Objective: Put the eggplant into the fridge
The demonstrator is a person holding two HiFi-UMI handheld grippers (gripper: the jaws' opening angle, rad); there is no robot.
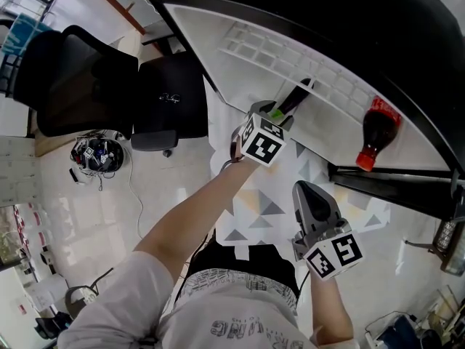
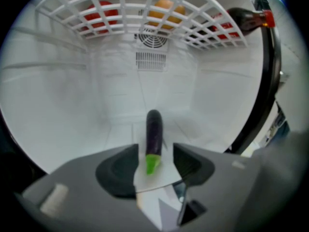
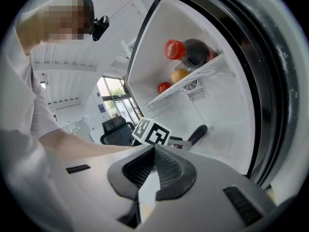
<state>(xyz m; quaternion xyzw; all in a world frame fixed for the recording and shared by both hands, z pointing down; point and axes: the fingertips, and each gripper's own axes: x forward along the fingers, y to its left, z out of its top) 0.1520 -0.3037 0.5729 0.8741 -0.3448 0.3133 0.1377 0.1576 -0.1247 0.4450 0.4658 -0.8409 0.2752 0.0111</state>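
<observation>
While we are looking down through the head view, the left tool (image 1: 280, 113) is reaching into the open fridge (image 1: 320, 126), and the eggplant (image 1: 296, 97) is lying just ahead of its tips on the white fridge floor. The right tool (image 1: 305, 189) is hanging back outside, near the person's body, and a bottle (image 1: 376, 133) is lying on the wire shelf (image 1: 261, 46).

In the left gripper view we are seeing the jaws standing wide apart. The eggplant (image 2: 154, 134) is resting lengthwise between them, green stem end towards the camera, with a clear gap on either side, so the left tool is gripping nothing. Above, the wire shelf (image 2: 120, 4) is carrying an orange fruit (image 2: 164, 8) and red fruits (image 2: 99, 13).

In the right gripper view the right tool (image 3: 154, 151) is showing its ribbed pads pressed together with nothing between them. Beyond it the left tool's marker cube (image 3: 153, 132) and the dark end of the eggplant (image 3: 198, 133) are sitting low inside the fridge.

We are judging the eggplant to be light and fairly stiff, with a glossy skin that is likely slippery. Being round, it may roll if nudged. Should it need taking up again, the thick middle of the body is looking like the best place (the narrow stem end is offering the pads little to bite on). The task is looking essentially done.
</observation>
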